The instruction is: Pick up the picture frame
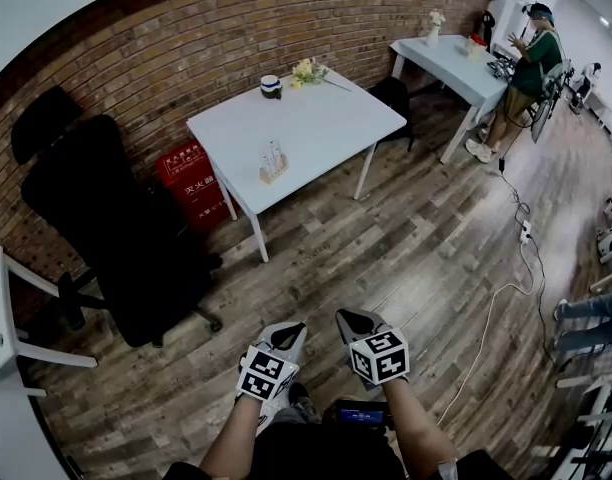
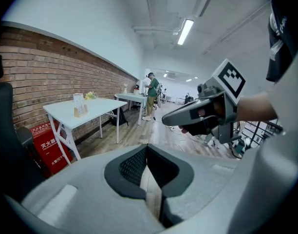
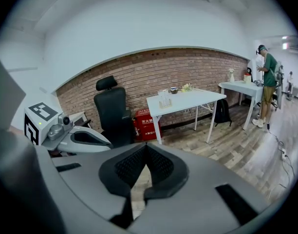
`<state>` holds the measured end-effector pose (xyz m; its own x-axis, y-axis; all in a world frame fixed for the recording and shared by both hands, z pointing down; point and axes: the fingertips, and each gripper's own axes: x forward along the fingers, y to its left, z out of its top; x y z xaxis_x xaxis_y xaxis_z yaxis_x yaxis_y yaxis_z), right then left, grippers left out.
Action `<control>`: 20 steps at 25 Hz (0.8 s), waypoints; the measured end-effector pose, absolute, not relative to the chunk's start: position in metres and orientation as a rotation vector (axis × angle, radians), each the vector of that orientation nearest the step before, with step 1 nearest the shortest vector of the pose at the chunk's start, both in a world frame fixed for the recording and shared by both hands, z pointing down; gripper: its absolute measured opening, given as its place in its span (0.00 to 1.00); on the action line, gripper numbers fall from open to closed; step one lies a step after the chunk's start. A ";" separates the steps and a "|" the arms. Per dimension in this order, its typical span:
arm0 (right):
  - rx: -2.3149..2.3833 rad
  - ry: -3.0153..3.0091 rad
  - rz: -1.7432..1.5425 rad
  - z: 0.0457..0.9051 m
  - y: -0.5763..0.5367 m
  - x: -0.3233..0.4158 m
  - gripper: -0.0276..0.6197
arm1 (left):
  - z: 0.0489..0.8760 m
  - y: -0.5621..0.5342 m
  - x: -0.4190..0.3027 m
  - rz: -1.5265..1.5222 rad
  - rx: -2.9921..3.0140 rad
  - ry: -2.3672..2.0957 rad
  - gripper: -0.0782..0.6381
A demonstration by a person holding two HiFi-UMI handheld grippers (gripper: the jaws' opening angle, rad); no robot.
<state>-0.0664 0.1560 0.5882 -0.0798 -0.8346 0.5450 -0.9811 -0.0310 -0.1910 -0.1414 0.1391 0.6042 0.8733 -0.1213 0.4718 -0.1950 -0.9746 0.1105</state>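
The picture frame (image 1: 273, 163), a small clear stand on a wooden base, is upright near the front left of the white table (image 1: 316, 128). It also shows as the picture frame (image 2: 80, 110) in the left gripper view and the picture frame (image 3: 164, 100) in the right gripper view. My left gripper (image 1: 287, 334) and right gripper (image 1: 350, 320) hang side by side over the wood floor, well short of the table. Both point toward it. The left gripper (image 2: 147, 147) is shut and empty. The right gripper (image 3: 146, 147) is shut and empty too.
A black office chair (image 1: 96, 218) stands left of the table, with red boxes (image 1: 191, 183) against the brick wall. Flowers (image 1: 308, 70) and a cup (image 1: 271, 86) sit at the table's back. A person (image 1: 531, 58) stands at a second table (image 1: 456, 63). A cable (image 1: 506, 288) runs across the floor.
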 end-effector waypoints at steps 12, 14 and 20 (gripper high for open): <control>1.921 -1.963 0.826 0.603 0.123 -0.036 0.06 | 0.621 0.109 -0.115 0.740 2.857 -0.227 0.13; 1.906 -1.974 0.830 0.606 0.113 -0.029 0.06 | 0.624 0.100 -0.107 0.743 2.856 -0.238 0.13; 1.865 -2.012 0.829 0.606 0.072 0.002 0.06 | 0.620 0.060 -0.075 0.749 2.850 -0.302 0.13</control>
<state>0.0019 0.0725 0.6061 -0.1308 -0.8178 0.5605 -0.9753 0.0046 -0.2209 -0.0752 0.0597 0.6199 0.8525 -0.1497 0.5009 -0.2397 -0.9634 0.1201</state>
